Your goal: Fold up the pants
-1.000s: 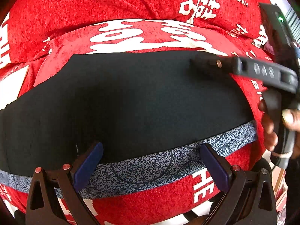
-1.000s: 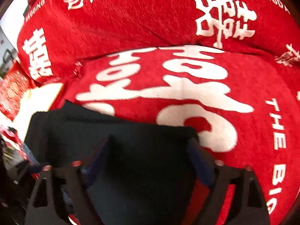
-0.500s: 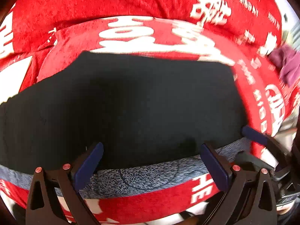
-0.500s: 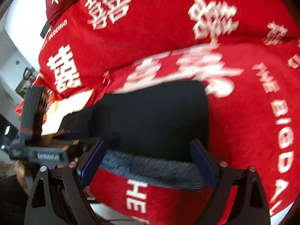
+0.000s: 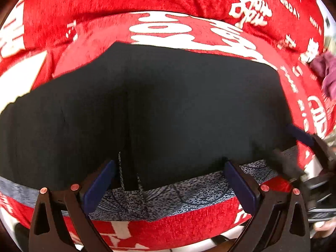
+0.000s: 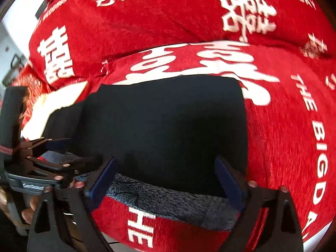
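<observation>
The pants [image 5: 168,109] lie spread flat on a red cover [image 5: 168,226] printed with white characters and English lettering — black cloth, with a speckled grey-blue waistband [image 5: 189,193] running along the near edge. A pair of drawstrings [image 5: 130,180] trails from the black cloth onto that band.

The left gripper [image 5: 168,187] hangs just above the waistband with its jaws spread wide and nothing between the blue pads [image 5: 98,184]; the band shows plainly in the gap. The right gripper [image 6: 166,180] sits the same way over the band's right end, jaws apart and holding nothing, the corner of the black cloth just ahead of it.

Each tool shows in the other's view: the right one at the far right edge of the left camera, close to the waistband's end, and the left one at the left edge of the right camera. A purple cloth [image 5: 325,73] lies bunched on the cover — well off to the right.
</observation>
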Demonstrator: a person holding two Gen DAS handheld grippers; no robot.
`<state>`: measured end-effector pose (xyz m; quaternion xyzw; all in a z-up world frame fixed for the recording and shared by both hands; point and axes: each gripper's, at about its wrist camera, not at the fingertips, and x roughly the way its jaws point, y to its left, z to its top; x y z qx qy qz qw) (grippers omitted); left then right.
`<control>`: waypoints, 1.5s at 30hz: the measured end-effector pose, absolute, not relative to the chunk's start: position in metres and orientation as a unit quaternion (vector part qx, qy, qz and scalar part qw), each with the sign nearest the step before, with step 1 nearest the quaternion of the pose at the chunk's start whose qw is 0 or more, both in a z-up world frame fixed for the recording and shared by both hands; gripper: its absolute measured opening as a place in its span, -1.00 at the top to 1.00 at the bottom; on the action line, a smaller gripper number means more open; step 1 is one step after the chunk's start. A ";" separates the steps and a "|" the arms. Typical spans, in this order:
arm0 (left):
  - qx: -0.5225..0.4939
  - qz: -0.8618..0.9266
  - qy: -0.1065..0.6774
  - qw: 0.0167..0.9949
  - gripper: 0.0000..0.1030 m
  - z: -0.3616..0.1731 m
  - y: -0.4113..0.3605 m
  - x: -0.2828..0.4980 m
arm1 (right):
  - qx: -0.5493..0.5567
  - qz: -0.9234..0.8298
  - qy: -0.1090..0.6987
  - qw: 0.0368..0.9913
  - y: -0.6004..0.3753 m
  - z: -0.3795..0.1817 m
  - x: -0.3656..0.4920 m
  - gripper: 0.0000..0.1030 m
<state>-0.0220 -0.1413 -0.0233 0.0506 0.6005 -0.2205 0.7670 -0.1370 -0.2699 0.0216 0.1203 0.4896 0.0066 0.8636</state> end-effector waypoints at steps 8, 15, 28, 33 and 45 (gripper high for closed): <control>0.062 -0.194 0.568 0.798 -1.00 -0.008 -0.120 -0.021 | 0.040 -0.029 0.500 0.865 -0.241 0.034 -0.126 -1.00; 0.040 -0.185 0.583 0.790 -1.00 -0.026 -0.094 -0.013 | 0.002 -0.054 0.533 0.844 -0.220 0.010 -0.106 -1.00; 0.036 -0.197 0.562 0.802 -1.00 -0.014 -0.081 -0.020 | -0.013 -0.071 0.530 0.845 -0.211 0.007 -0.106 -1.00; 0.014 -0.181 0.545 0.819 -1.00 -0.007 -0.055 -0.025 | 0.006 -0.073 0.541 0.838 -0.204 0.020 -0.102 -1.00; 0.016 -0.154 0.558 0.815 -1.00 -0.027 -0.013 -0.027 | -0.022 -0.072 0.544 0.836 -0.172 0.020 -0.092 -1.00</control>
